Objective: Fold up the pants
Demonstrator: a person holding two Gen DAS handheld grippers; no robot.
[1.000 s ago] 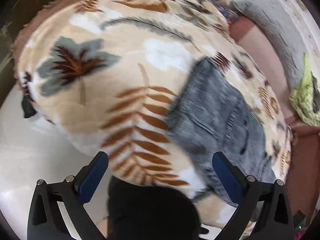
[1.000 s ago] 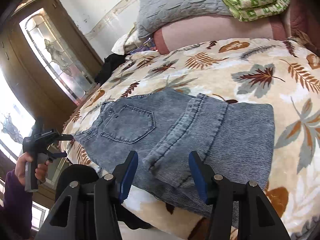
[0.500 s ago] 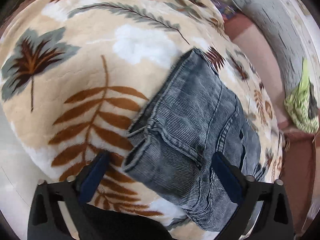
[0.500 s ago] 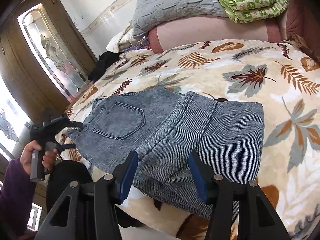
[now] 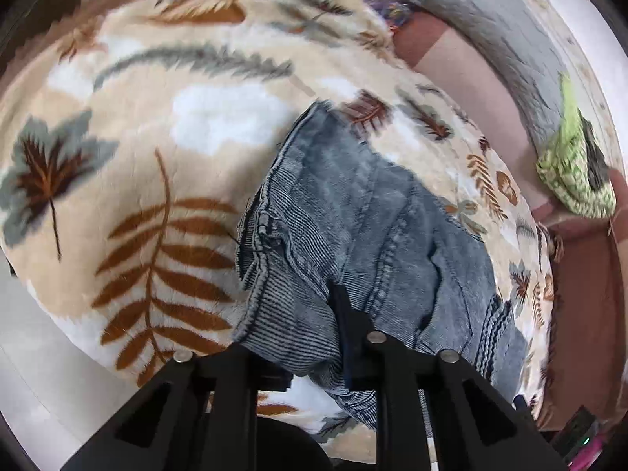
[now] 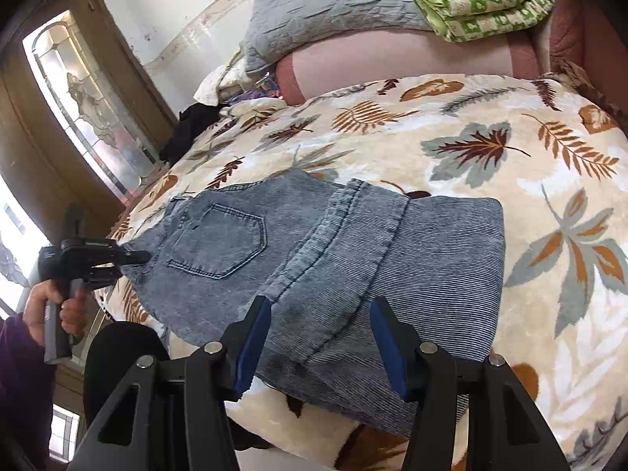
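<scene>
Two tools: left tool [image 5: 333, 337] just clamped one jeans [image 6: 314, 259] waistband; right tool [image 6: 320, 337] half-open, empty.

Faded blue pants [image 6: 314, 243], beige leaf-print blanket [image 6: 490, 117].

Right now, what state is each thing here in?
jeans: partly folded, flat on the blanket.
left gripper: just closed, pinching the jeans' waist end.
right gripper: open over the folded legs, holding nothing.
green quilt: folded, stacked.
</scene>
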